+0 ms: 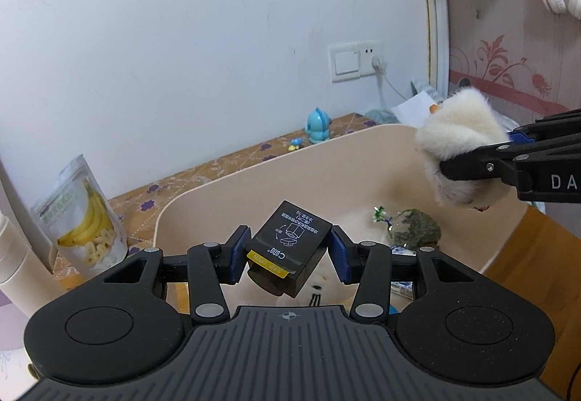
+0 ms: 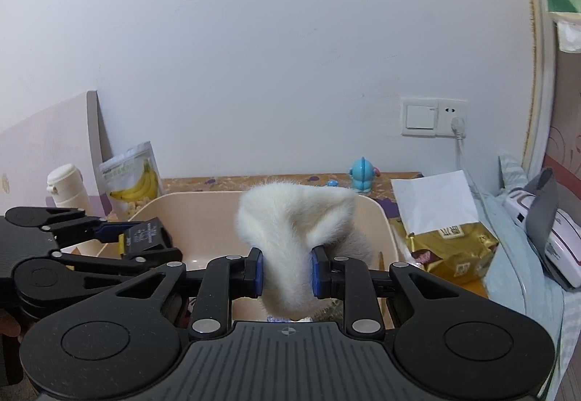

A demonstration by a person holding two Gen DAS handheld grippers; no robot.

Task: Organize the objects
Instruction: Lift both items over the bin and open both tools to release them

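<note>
My left gripper (image 1: 288, 254) is shut on a small black box (image 1: 290, 248) with white print and a yellow label, held tilted above the beige plastic bin (image 1: 254, 183). My right gripper (image 2: 287, 272) is shut on a white fluffy plush toy (image 2: 294, 237), also over the bin (image 2: 203, 208). In the left wrist view the plush toy (image 1: 461, 139) hangs at the bin's right rim, pinched by the right gripper (image 1: 448, 167). In the right wrist view the left gripper (image 2: 141, 243) with the black box (image 2: 143, 236) sits at the bin's left side. Inside the bin lie a clear round ornament (image 1: 415, 228) and something white.
A banana chips bag (image 1: 85, 219) and a cream bottle (image 2: 67, 187) stand left of the bin. A blue toy figure (image 1: 317, 127) stands behind it on the patterned tabletop (image 1: 203, 168). A gold packet (image 2: 454, 248), white paper (image 2: 435, 199) and a wall socket (image 2: 434, 118) are to the right.
</note>
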